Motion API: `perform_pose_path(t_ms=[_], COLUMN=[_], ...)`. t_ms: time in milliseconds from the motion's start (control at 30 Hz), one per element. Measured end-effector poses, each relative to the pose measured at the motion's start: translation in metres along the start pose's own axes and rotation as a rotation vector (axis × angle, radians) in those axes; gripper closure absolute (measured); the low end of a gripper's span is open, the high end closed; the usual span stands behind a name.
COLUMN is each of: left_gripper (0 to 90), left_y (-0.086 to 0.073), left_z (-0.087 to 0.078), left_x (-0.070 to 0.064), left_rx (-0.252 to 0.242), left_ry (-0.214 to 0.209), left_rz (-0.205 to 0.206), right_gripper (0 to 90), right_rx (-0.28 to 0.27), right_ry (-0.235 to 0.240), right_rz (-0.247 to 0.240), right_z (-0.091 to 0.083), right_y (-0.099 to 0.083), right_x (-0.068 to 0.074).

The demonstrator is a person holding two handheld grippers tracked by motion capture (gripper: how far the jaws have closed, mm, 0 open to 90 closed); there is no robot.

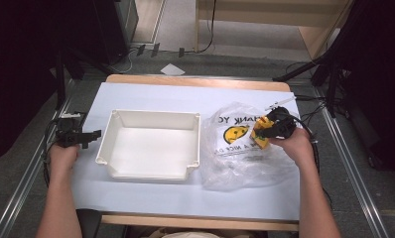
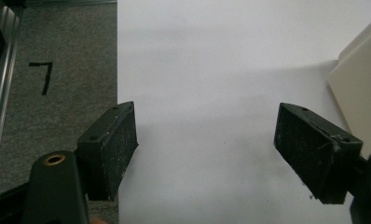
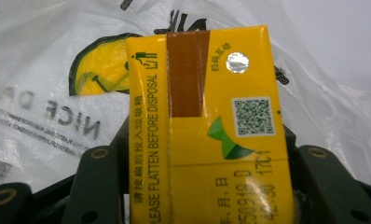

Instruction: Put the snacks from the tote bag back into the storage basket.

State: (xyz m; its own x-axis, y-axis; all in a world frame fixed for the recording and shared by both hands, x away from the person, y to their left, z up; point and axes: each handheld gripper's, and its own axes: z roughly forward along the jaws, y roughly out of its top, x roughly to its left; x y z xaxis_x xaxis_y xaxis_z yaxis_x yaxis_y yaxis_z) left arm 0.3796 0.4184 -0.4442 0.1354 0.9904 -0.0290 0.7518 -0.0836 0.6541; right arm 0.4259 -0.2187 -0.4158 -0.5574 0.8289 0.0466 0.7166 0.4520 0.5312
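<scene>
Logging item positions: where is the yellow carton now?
The yellow carton sits between the right gripper fingers, above the plastic bag, right of the white bin.

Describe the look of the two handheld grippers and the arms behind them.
Both grippers, left gripper and right gripper, are black, each with two blocky jaws. The left one's pads are flat, rough-textured rectangles; brass-coloured screw inserts sit in the arms behind them. Black cables trail from each. The person's forearms are bare, no sleeves in sight.

The yellow carton point(image 3: 211, 130) runs off the bottom edge of the right gripper view, its date print cut short, and it hides the pads of the right tool point(image 3: 207, 186). The white bin point(image 2: 360, 88) is cropped at the left gripper view's right edge. The plastic bag's point(image 1: 235, 148) small print is unreadable from above.
</scene>
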Motion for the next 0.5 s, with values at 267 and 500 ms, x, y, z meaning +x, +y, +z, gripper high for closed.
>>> perform_pose_path(t_ms=[267,500], left_gripper=[22.6,22.6], left_y=[0.0005,0.0005], left_z=[0.0000,-0.0006], left_x=[0.0002,0.0005], left_rx=[-0.003,-0.003], left_ry=[-0.002,-0.002], left_rz=[0.003,0.003], right_gripper=[50.1,51.1], right_rx=[-0.012,-0.018], right_ry=[0.002,-0.005], right_rz=[-0.007,-0.041], right_z=[-0.0010,-0.0011], right_y=[0.0005,0.0016], right_x=[-0.0004,0.0026])
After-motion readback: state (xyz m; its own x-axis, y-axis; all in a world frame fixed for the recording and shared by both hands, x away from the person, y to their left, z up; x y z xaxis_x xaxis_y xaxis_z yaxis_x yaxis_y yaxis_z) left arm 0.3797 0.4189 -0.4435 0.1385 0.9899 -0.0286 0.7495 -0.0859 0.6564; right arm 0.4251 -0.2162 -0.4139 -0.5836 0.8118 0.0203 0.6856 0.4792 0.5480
